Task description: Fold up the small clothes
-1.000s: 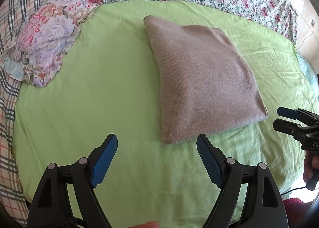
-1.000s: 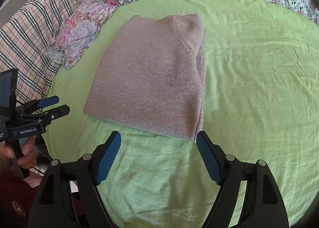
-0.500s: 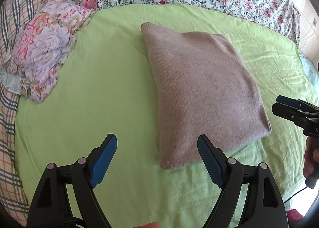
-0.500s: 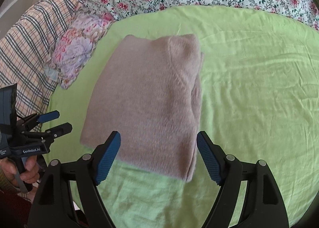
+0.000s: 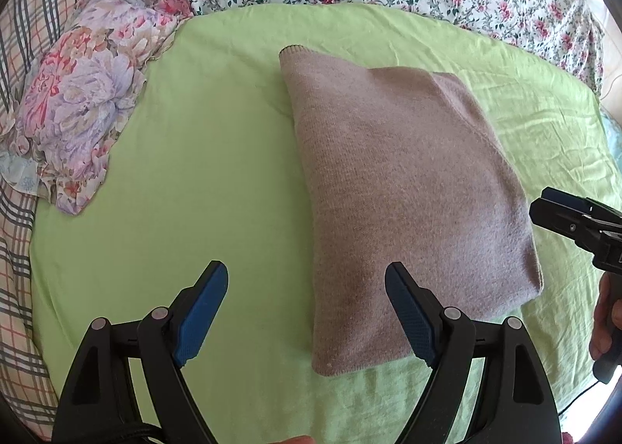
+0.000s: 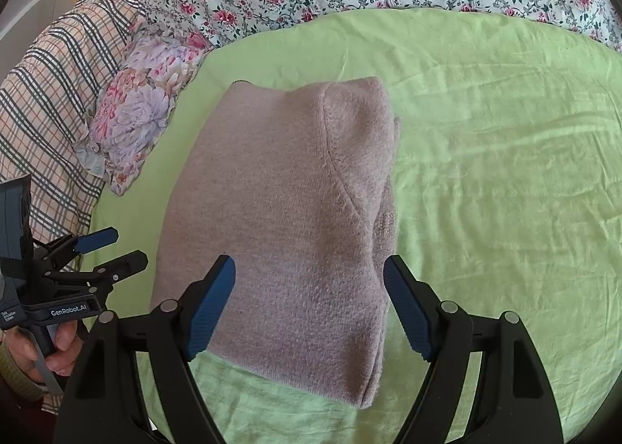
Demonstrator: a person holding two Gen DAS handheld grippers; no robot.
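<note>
Two hand-held grippers, both released and empty: left hand-held gripper by the near-left corner of the folded mauve knitted sweater, right hand-held gripper straddling its near edge. Sweater lying flat mid-way on the lime-green bedsheet, likely squared for another fold. Stacked layers along its right edge shown only from the right wrist; ribbed hem at its far corner clearer from the left wrist.

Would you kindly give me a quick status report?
Left gripper open, empty. Right gripper open, empty, over the sweater. Sweater folded on green sheet. Nothing in the way.
</note>
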